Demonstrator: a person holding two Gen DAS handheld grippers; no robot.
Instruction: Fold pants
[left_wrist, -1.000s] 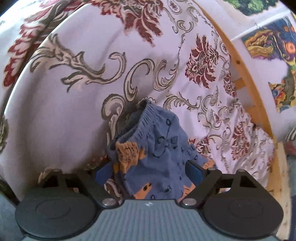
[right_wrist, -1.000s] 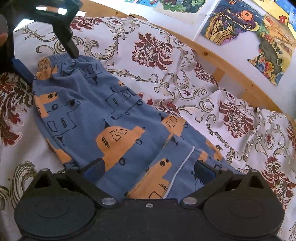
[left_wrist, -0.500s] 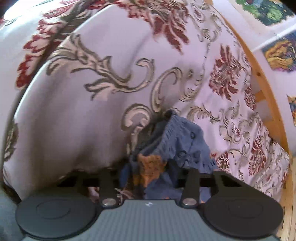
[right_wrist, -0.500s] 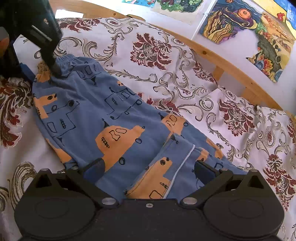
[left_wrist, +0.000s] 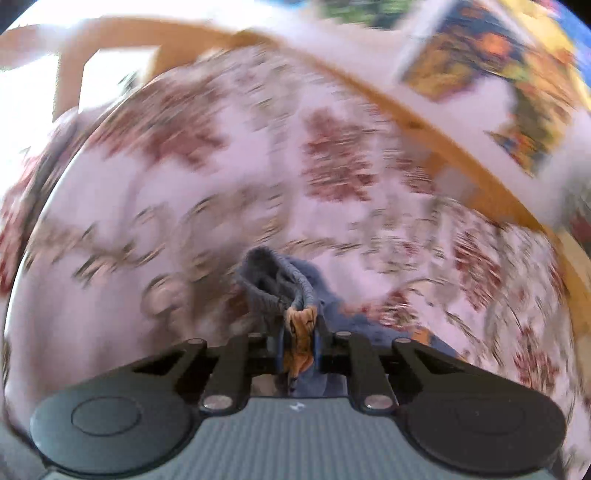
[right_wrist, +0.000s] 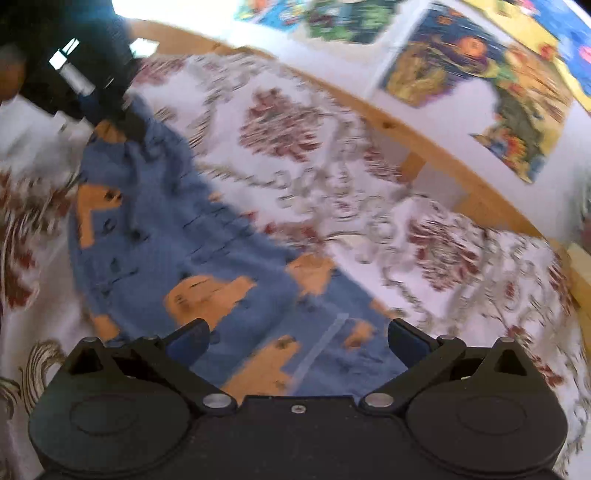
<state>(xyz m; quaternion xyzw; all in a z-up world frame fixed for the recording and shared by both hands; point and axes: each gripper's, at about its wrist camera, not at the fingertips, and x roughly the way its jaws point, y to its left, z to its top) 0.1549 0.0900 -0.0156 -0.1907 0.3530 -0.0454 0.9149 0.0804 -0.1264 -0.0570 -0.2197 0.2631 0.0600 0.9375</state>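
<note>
Blue pants (left_wrist: 291, 295) in left gripper (left_wrist: 298, 345)

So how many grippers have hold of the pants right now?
1. The left gripper is shut on the waistband of the pants. The right gripper is open above the leg end, gripping nothing.

Blue pants (right_wrist: 155, 236) with orange prints; spread flat; waistband bunched.
</note>
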